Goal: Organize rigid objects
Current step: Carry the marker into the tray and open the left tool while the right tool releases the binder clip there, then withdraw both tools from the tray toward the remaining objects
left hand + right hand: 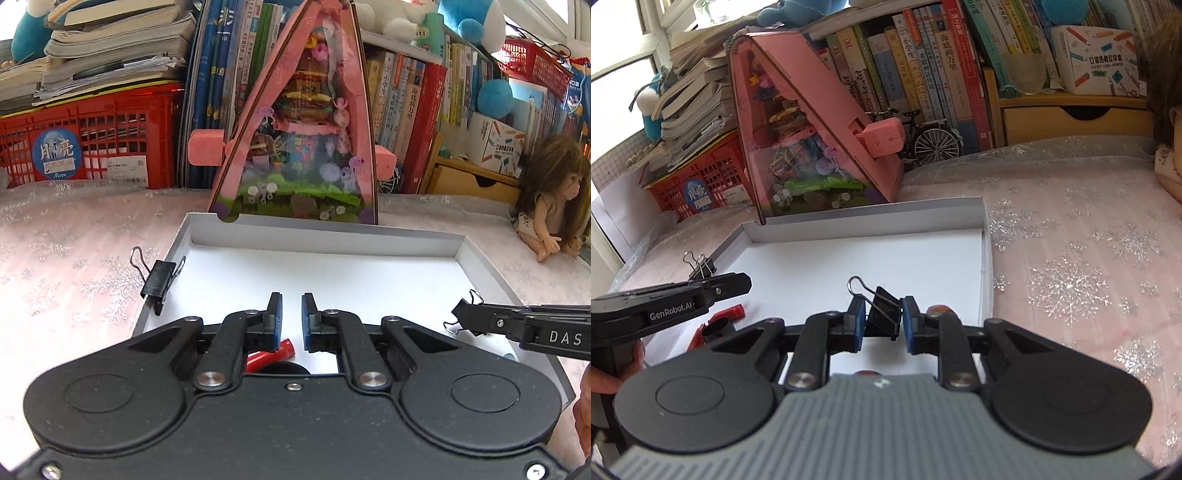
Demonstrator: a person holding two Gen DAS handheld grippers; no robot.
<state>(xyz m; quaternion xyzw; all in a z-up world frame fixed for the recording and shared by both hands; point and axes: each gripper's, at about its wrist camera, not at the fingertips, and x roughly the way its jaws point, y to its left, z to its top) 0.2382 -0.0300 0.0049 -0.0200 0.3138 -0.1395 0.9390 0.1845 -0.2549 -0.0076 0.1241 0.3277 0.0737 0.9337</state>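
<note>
you are working over a shallow white tray on the snowflake cloth, and the sorting is looking partly done: a red piece is already lying on the tray floor near its close edge, one black binder clip is sitting clipped on the tray's left rim, and a second binder clip is riding in your right gripper. that second clip is sitting squarely between the blue pads, both pressing its black body, wire handles pointing up and away, hanging over the tray's near right part. your left gripper is carrying nothing, its jaws drawn close together with only a thin gap, hovering above the red piece. what is left, by my reading, is setting the held clip down or onto the rim; nothing else loose is showing on the cloth.
</note>
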